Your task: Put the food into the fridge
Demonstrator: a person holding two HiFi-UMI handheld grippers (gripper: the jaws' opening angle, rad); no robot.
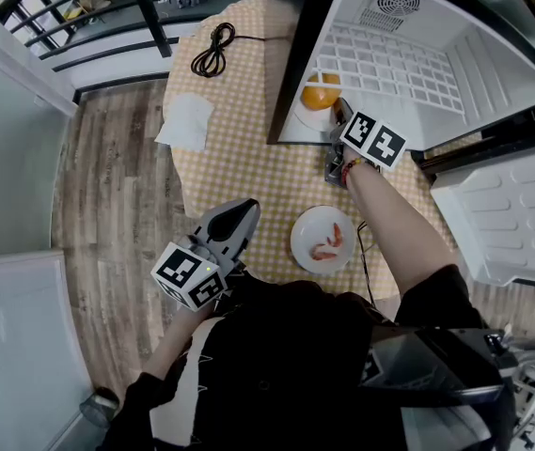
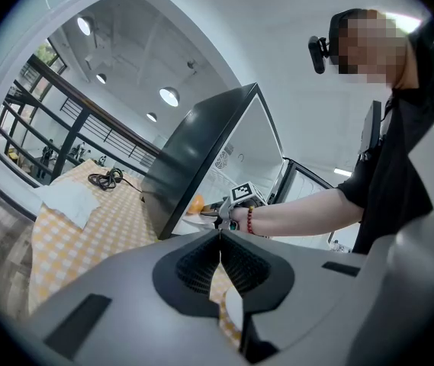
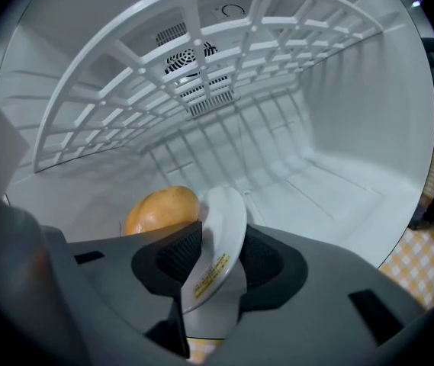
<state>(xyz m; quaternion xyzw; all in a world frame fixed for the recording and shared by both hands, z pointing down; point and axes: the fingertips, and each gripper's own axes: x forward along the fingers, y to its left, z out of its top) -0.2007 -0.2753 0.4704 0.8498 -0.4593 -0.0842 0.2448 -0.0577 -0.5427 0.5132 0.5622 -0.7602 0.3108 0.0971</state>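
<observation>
left claw (image 2: 220,242) closed, empty | right claw (image 3: 210,252) apart, loose round plate (image 3: 224,208) rim | orange fruit (image 3: 159,210) half hidden behind plate

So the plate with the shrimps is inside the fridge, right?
Not quite. The plate with the shrimps is on the checked table, in front of the open fridge, as the head view shows. What sits inside the fridge is a round orange food on another plate.
</observation>
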